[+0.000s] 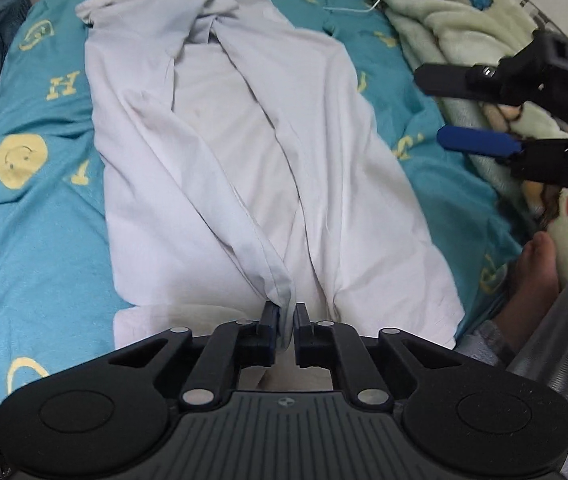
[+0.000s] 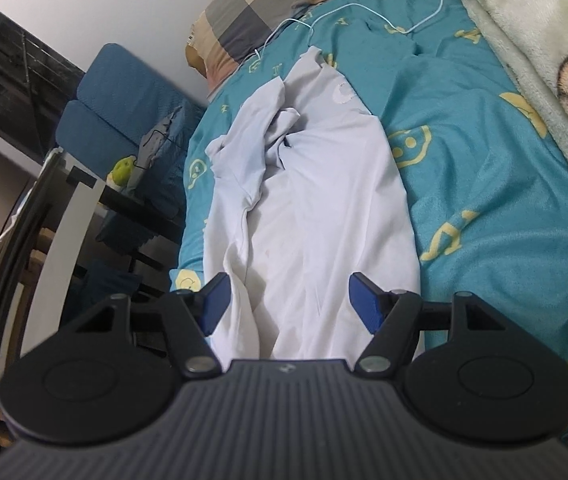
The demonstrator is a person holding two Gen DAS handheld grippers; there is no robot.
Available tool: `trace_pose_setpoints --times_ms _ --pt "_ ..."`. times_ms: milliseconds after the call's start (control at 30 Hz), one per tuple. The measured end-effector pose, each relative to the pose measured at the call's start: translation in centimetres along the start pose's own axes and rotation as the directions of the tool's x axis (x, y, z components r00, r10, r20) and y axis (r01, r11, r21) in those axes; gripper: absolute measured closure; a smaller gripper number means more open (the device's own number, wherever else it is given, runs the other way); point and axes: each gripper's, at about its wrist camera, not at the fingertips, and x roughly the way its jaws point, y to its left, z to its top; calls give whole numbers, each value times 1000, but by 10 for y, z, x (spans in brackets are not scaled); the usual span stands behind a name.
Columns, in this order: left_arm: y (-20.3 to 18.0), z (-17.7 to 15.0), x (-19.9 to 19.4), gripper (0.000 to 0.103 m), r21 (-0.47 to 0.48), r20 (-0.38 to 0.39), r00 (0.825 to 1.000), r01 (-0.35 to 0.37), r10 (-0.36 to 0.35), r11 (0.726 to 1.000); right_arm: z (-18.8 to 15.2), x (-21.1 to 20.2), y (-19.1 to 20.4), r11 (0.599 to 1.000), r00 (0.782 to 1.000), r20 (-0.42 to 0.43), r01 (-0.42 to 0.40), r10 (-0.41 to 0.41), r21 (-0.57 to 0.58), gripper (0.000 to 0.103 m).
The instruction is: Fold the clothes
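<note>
On top of the bed, a pale grey-white garment (image 1: pixel 243 152) is laid out lengthwise over the teal sheet (image 1: pixel 43 216) with yellow letters and smiley faces, both long sides already folded in toward the middle so they overlap in a kind of V. Pretty wrinkly, and bunched up at the far end. The left gripper (image 1: pixel 286 320) sits right at the near edge of the cloth, its fingers nearly pressed together and pinching a little ridge of fabric where the two folded flaps meet. The right gripper (image 2: pixel 290 300) hangs above the near end of the same garment with its blue-padded fingers (image 2: pixel 215 300) spread wide, nothing between them; from the left wrist view you can see it off to the right over the edge of the sheet, apart from the cloth. A fuzzy light green blanket (image 1: pixel 444 20) is piled along the right side of the bed, a checked pillow (image 2: pixel 267 4) sits at the head, and a thin white cable (image 2: pixel 364 12) trails across the sheet near it.
</note>
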Motion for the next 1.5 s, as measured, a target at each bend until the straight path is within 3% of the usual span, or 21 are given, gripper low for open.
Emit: trace_pose_setpoints --times_ms 167,233,333,433,500,600,700,767,800,867,1000,1100,1200,1300,1367,1467,1500 --pt "13 -4 -30 39 47 42 999 -21 19 999 2 1 -6 999 1000 -4 -14 14 36 34" --pt "32 -5 -46 35 19 63 998 -32 31 999 0 2 -3 999 1000 -10 -23 24 30 34" --pt "71 -8 -58 27 -107 85 996 -27 37 994 -1 2 1 999 999 -17 -33 34 16 34" --pt "108 -18 -55 26 -229 84 995 -27 48 973 -1 3 0 999 999 -19 -34 34 22 34" --pt "111 -20 -54 26 -244 86 996 -5 27 970 -1 3 -1 999 999 -22 -35 36 28 34" --pt "106 -23 -52 31 -230 92 996 39 -19 972 -2 5 -2 999 999 -29 -33 34 33 34" --pt "101 -25 -50 49 -216 96 993 84 -64 973 -2 7 -3 999 999 -36 -33 34 36 34" --pt "98 -26 -48 90 -207 99 991 114 -95 972 -3 9 -4 999 998 -45 -31 33 38 34" --pt "96 -27 -48 100 -202 101 989 129 -110 971 -3 10 -5 999 998 -51 -31 33 43 34" --pt "88 -28 -49 100 -177 104 985 153 -136 972 -2 11 -10 997 997 -62 -38 42 65 34" --pt "40 -33 -71 100 -25 109 980 169 -165 985 5 4 -29 985 999 -26 -34 39 166 35" --pt "1 -42 -70 100 82 71 977 193 -199 978 6 4 -36 980 999 -24 -22 27 197 35" --pt "-22 -55 -58 99 131 17 976 215 -219 968 3 7 -32 985 999 -52 -4 13 172 35" --pt "-2 -59 -61 77 39 82 967 240 -243 970 -2 11 -31 989 996 -90 22 -9 143 35" --pt "16 -60 -66 55 -38 144 956 262 -254 964 -4 13 -35 988 994 -108 50 -34 149 35" --pt "44 -61 -74 34 -150 236 936 300 -260 942 -5 15 -43 979 990 -115 102 -83 176 35" --pt "53 -62 -77 31 -187 267 928 314 -259 931 -6 16 -44 976 988 -120 118 -97 184 35"
